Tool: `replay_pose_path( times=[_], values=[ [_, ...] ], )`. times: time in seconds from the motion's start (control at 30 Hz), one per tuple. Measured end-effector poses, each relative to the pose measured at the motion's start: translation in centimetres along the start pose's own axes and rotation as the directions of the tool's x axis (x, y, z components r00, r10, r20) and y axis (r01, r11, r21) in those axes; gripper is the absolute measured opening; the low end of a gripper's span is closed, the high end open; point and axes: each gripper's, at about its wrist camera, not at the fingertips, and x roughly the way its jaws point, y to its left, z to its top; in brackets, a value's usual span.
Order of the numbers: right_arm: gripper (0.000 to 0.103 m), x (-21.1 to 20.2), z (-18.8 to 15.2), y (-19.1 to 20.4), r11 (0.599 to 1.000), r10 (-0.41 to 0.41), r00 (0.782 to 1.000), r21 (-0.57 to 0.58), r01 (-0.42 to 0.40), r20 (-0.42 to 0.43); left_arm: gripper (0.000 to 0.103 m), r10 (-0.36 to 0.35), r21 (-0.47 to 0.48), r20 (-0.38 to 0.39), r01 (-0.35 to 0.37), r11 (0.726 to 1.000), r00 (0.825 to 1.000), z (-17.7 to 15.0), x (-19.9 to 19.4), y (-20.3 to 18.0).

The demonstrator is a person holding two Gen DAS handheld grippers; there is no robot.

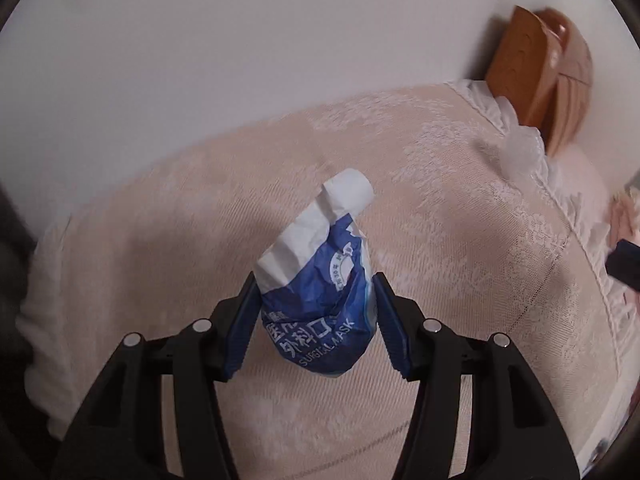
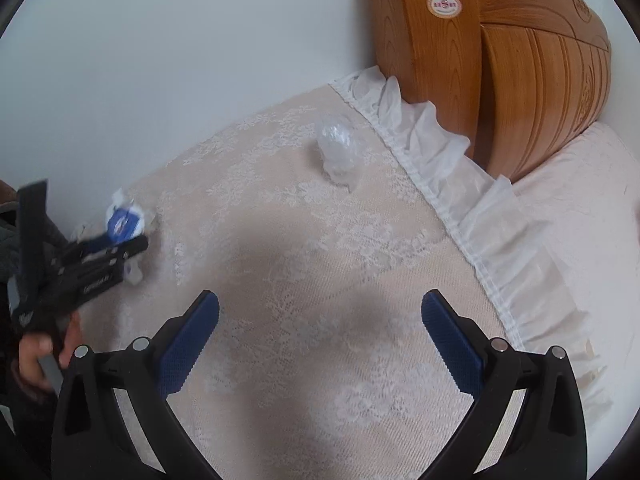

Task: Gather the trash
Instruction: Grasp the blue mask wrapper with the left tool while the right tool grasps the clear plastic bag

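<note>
My left gripper [image 1: 316, 304] is shut on a crumpled blue and white surgical mask wrapper [image 1: 320, 300], its blue pads pressing both sides above the lace bedspread [image 1: 440, 240]. The right wrist view shows that same gripper [image 2: 120, 240] at the far left with the wrapper [image 2: 122, 222] in it, held by a hand [image 2: 36, 356]. My right gripper [image 2: 320, 340] stands open over the bedspread [image 2: 320, 260] with nothing between its fingers. A crumpled piece of clear plastic [image 2: 338, 148] lies on the bedspread farther off, near the frilled edge.
A wooden headboard [image 2: 500, 68] rises at the upper right against a white wall [image 2: 160, 60]. A white frill [image 2: 460, 184] borders the bedspread, with a pale pink sheet [image 2: 580, 200] beyond it. The headboard [image 1: 532, 80] appears blurred in the left wrist view.
</note>
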Motion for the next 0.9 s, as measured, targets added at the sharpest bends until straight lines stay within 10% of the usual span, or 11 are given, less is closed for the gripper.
replay_pose_path(
  times=[0.17,0.33,0.5,0.53,0.9],
  values=[
    [0.100,4.5,4.6,0.8,0.996,-0.086,0.996,-0.027,0.086,-0.009,0.054,-0.007,-0.178,-0.067,-0.005,0.984,0.998,-5.5,-1.3,1.3],
    [0.097,9.9,8.8,0.3,0.986,-0.163,0.984,0.003,0.164,-0.068,0.054,0.070,-0.077,-0.050,-0.073,0.994,0.996,-7.8,-2.2,0.1],
    [0.047,12.8,10.3,0.5,0.983,-0.185,0.975,-0.027,0.183,-0.120,0.054,0.046,-0.075,-0.033,-0.048,0.996,0.998,-7.6,-1.8,-0.6],
    [0.034,12.8,10.3,0.6,0.985,-0.170,0.978,-0.028,0.167,-0.121,0.054,0.046,-0.076,-0.027,-0.048,0.996,0.999,-7.6,-1.9,-0.7],
    [0.030,2.8,2.8,1.1,0.997,0.016,1.000,-0.078,-0.015,0.013,0.053,0.035,-0.066,0.035,-0.032,0.997,0.999,-10.1,-6.2,-3.1]
  ],
)
